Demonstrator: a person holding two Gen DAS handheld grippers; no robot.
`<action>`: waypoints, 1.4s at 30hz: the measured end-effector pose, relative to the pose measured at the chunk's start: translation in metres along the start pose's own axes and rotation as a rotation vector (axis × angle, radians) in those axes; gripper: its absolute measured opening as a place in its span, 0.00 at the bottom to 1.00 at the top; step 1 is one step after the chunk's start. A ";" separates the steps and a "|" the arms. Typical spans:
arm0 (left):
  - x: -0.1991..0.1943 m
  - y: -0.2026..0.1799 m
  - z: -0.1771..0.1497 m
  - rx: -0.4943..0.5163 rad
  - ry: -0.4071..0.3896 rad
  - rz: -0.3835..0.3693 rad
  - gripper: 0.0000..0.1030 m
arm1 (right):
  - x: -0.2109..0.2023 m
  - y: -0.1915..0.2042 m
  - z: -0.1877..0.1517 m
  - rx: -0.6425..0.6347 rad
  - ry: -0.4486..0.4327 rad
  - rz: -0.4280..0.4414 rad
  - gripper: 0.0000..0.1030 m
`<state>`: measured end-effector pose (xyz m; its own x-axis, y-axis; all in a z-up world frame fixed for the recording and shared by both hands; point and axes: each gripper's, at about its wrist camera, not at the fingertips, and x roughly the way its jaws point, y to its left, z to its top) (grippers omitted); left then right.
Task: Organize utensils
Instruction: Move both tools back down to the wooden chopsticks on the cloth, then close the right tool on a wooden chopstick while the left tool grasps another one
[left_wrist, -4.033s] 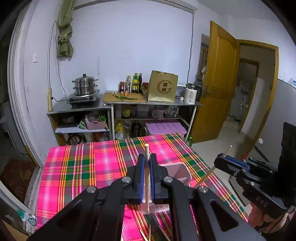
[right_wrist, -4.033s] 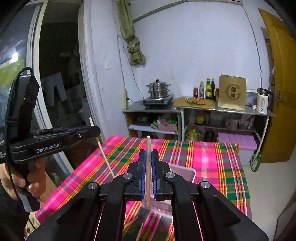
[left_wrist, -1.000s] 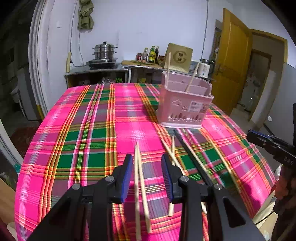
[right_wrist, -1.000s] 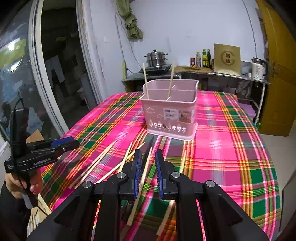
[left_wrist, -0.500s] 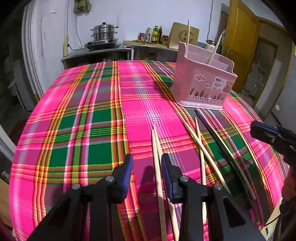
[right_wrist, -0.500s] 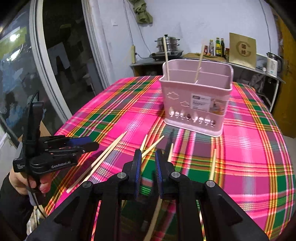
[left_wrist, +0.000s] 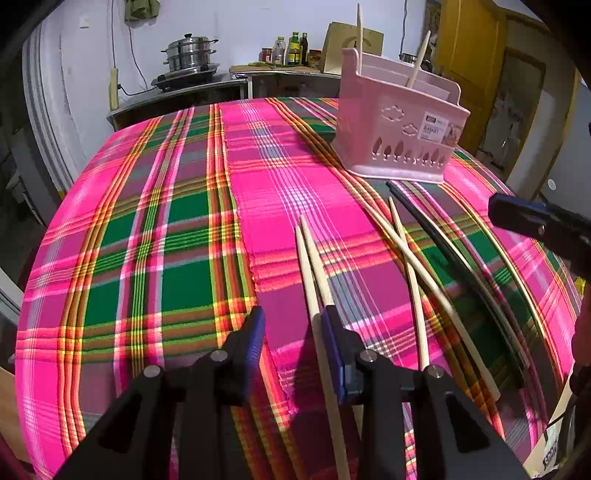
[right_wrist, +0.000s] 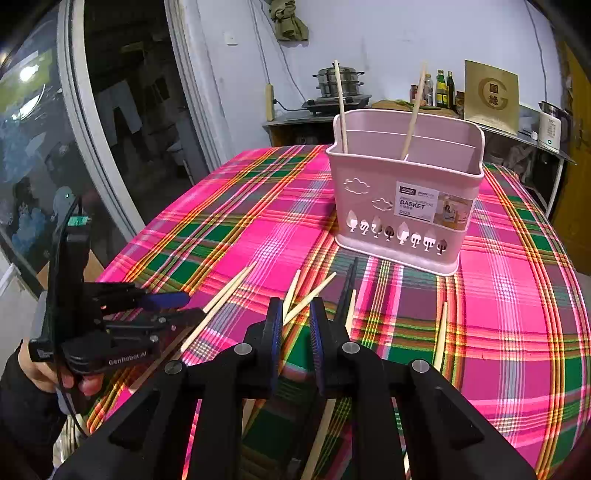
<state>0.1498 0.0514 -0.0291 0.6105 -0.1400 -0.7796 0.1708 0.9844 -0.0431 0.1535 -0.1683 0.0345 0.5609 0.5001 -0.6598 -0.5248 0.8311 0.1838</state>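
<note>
A pink utensil basket (left_wrist: 399, 140) (right_wrist: 399, 206) stands on the plaid tablecloth (left_wrist: 166, 229) with two wooden chopsticks upright in it. Several wooden chopsticks (left_wrist: 310, 258) (right_wrist: 295, 295) and a black pair (left_wrist: 443, 251) (right_wrist: 349, 284) lie loose in front of it. My left gripper (left_wrist: 293, 325) is open and low over the cloth, and one wooden chopstick runs just inside its right finger. My right gripper (right_wrist: 295, 314) is open with a narrow gap, over the crossed ends of two wooden chopsticks. Each gripper shows in the other's view, the left gripper (right_wrist: 184, 301) and the right gripper (left_wrist: 517, 218).
A metal counter at the back wall carries a steamer pot (right_wrist: 340, 83), bottles (left_wrist: 293, 48), a brown paper bag (right_wrist: 491, 96) and a kettle (right_wrist: 550, 127). A yellow door (left_wrist: 465, 70) is on the right and a dark glass door (right_wrist: 110, 129) on the left. The table edge curves close on both sides.
Four seconds ago each gripper held a chopstick above the basket; those two now stand in it. Over the last second both grippers sank closer to the loose chopsticks.
</note>
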 end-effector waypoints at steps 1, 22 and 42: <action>0.000 0.000 0.000 0.006 0.000 0.004 0.32 | 0.000 -0.001 0.000 0.002 0.000 0.000 0.15; 0.028 0.018 0.036 -0.014 0.021 0.074 0.32 | 0.073 0.015 0.022 -0.048 0.139 -0.017 0.15; 0.043 0.023 0.057 -0.032 0.055 0.081 0.15 | 0.121 0.016 0.030 -0.031 0.242 -0.092 0.08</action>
<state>0.2237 0.0616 -0.0281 0.5775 -0.0551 -0.8145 0.0979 0.9952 0.0021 0.2319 -0.0874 -0.0205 0.4400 0.3471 -0.8282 -0.5004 0.8606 0.0948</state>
